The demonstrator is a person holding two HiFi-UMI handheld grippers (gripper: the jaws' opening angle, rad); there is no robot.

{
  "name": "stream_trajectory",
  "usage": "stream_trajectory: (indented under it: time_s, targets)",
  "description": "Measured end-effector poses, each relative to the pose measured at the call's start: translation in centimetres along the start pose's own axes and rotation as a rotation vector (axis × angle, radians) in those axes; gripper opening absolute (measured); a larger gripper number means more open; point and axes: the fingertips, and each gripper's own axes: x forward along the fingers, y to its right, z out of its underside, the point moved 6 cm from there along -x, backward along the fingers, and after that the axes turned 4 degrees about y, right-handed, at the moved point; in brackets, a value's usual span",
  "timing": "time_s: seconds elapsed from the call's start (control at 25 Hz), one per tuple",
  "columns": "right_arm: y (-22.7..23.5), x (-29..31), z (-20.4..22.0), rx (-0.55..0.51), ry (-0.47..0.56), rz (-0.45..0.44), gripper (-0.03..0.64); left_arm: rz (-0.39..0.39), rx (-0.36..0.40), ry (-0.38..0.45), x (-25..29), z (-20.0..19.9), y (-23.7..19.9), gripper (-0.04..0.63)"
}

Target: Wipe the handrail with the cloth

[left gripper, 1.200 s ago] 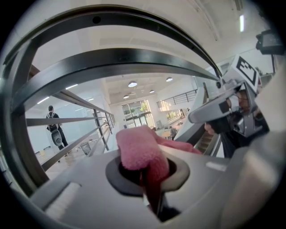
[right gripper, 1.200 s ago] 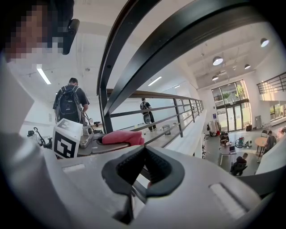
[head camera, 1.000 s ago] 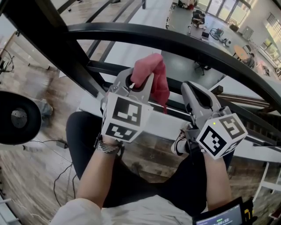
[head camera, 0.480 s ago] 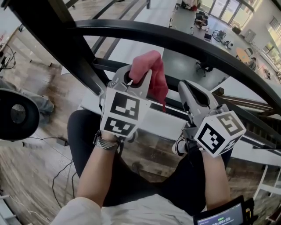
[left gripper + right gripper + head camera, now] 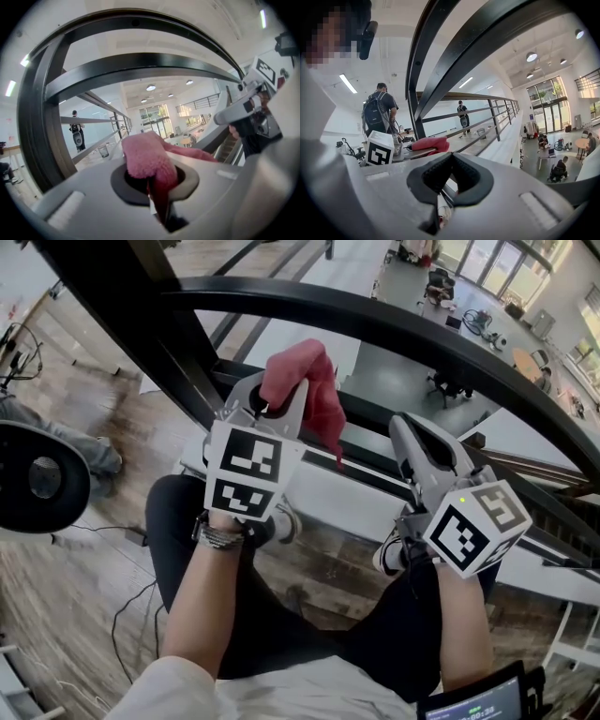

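Two closed: left hand-held gripper [image 5: 278, 401], clamping the cloth [image 5: 305, 381], has edged left below the handrail [image 5: 403, 331]; right hand-held gripper [image 5: 419, 433] stays empty.

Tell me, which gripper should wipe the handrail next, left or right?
Probably the left. The left gripper is shut on the pink cloth, near the black handrail. The right gripper is shut with nothing in it.

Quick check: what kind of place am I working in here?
Probably an upper-floor walkway in an office or lab building. A black handrail guards the edge, an office chair stands on an open floor below, and a person stands further along the railed walkway.
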Motion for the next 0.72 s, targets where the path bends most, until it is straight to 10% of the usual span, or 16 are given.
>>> stream_trajectory:
  time_s: [0.72]
  targets:
    - [-1.0,1.1,-0.1,-0.002,-0.01,-0.039,0.003,-0.139,-0.028,-0.007,-1.3,1.8,-4.6,0.031]
